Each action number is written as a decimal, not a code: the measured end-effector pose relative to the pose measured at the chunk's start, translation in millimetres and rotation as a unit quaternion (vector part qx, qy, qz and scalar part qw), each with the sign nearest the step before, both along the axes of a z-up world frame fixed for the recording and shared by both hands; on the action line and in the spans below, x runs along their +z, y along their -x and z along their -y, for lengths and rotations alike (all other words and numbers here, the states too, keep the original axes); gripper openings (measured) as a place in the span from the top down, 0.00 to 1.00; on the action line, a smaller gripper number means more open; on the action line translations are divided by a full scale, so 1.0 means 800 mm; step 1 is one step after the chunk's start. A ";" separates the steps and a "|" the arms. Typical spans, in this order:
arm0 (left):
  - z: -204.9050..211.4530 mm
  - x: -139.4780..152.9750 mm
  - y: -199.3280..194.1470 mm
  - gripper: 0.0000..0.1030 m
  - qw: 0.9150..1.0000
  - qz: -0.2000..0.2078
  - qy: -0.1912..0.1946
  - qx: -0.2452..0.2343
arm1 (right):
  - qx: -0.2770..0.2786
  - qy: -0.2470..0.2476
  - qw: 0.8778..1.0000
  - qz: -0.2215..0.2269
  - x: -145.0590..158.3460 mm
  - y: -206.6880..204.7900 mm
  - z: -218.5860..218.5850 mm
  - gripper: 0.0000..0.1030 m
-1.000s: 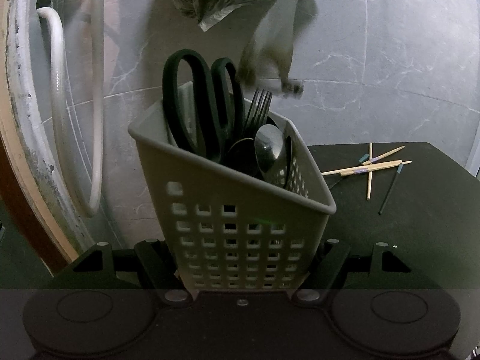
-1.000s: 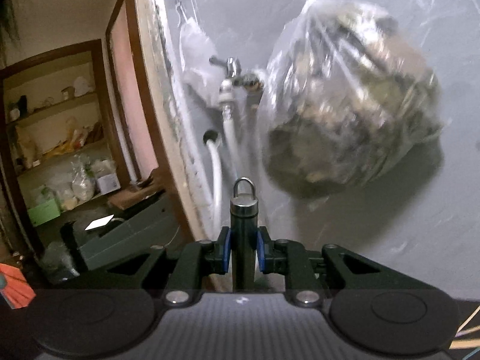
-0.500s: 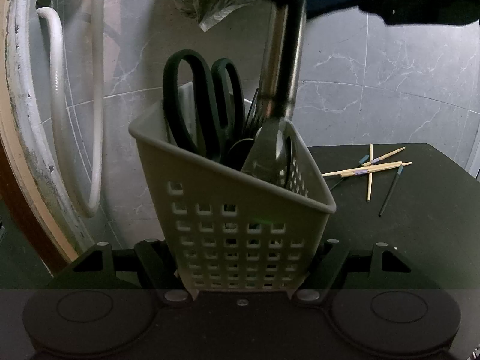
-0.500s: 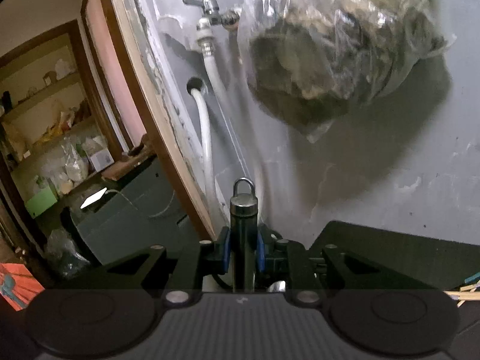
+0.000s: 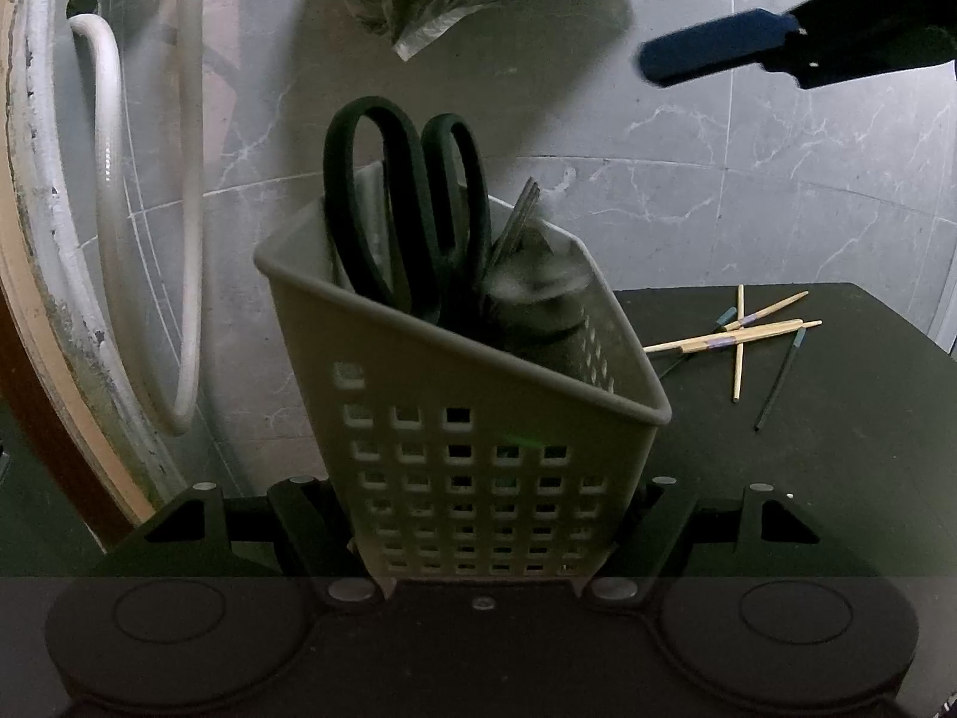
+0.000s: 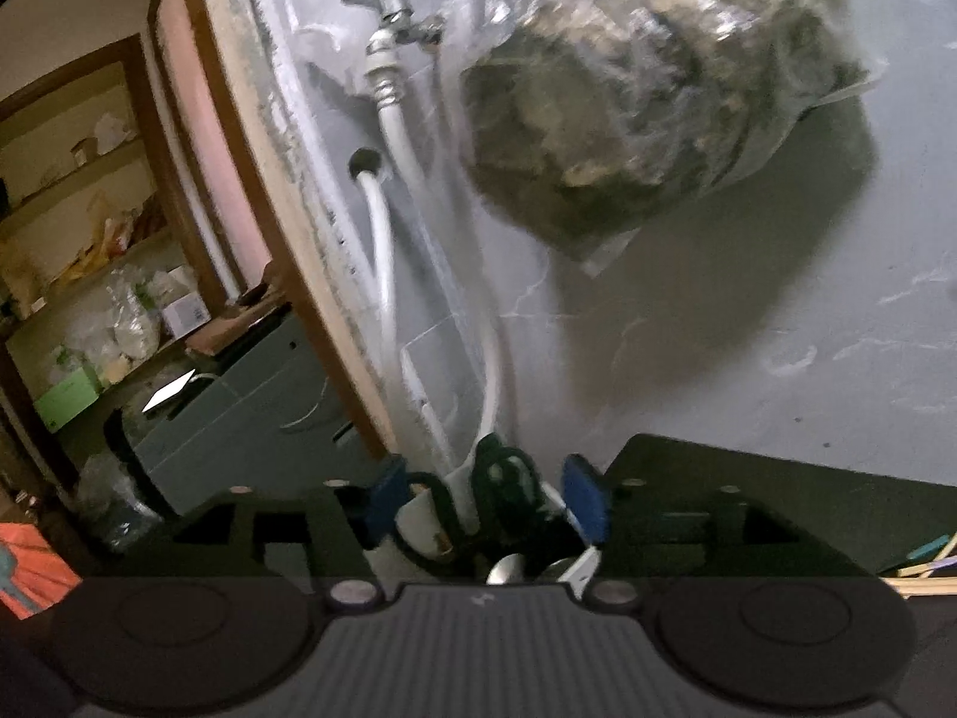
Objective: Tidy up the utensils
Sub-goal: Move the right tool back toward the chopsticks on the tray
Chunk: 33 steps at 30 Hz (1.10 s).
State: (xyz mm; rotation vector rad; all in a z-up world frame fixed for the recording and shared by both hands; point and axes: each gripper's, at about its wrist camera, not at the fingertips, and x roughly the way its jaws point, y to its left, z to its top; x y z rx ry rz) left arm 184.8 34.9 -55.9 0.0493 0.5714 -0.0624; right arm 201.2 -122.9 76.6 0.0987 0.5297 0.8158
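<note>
Left wrist: left gripper (image 5: pixel 478 526) clamped on the base of the grey perforated caddy (image 5: pixel 478 431), fingers (image 5: pixel 302 514) pressed against both sides; caddy sits tilted at the edge of the dark table (image 5: pixel 807 478). Inside: black-handled scissors (image 5: pixel 407 197), fork tines (image 5: pixel 520 209), a blurred metal utensil (image 5: pixel 538 293). Chopsticks (image 5: pixel 735 335) lie scattered on the table to the right, apart from the caddy. Right gripper's blue pad (image 5: pixel 712 54) shows above right, clear of everything. Right wrist: right gripper (image 6: pixel 484 502) jaws opening, blue pads wide apart, gripping nothing; caddy directly below between them, scissors handles and spoon bowl (image 6: pixel 505 568) visible. Plastic bag (image 6: pixel 646 96) hangs on the wall beside the tap (image 6: pixel 389 6).
</note>
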 end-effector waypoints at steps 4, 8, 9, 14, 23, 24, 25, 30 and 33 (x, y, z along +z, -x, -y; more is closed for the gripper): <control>0.000 0.000 0.000 0.26 1.000 -0.001 -0.001 0.001 | -0.045 -0.009 0.999 0.005 0.002 -0.004 0.029 0.11; 0.001 0.000 -0.001 0.26 1.000 -0.002 -0.002 0.002 | -0.105 -0.001 0.995 -0.004 -0.006 -0.012 0.063 0.05; 0.001 0.000 -0.001 0.26 1.000 -0.003 -0.003 0.002 | -0.126 0.002 0.992 -0.010 -0.011 -0.014 0.074 0.02; 0.004 0.001 -0.003 0.26 1.000 -0.006 -0.005 0.004 | -0.223 0.037 0.972 -0.070 -0.047 -0.031 0.124 0.00; 0.008 0.002 -0.008 0.25 1.000 -0.013 -0.009 0.013 | -0.281 0.137 0.927 -0.207 -0.158 -0.056 0.193 0.00; 0.009 0.002 -0.008 0.25 1.000 -0.015 -0.010 0.015 | -0.283 0.138 0.924 -0.216 -0.167 -0.055 0.199 0.00; 0.010 0.003 -0.009 0.25 1.000 -0.016 -0.012 0.017 | -0.283 0.140 0.923 -0.221 -0.174 -0.051 0.202 0.00; 0.013 0.003 -0.013 0.25 0.999 -0.021 -0.019 0.024 | -0.273 0.157 0.921 -0.228 -0.192 -0.052 0.216 0.00; 0.017 0.003 -0.015 0.25 0.999 -0.024 -0.021 0.030 | -0.273 0.160 0.921 -0.226 -0.192 -0.063 0.228 0.00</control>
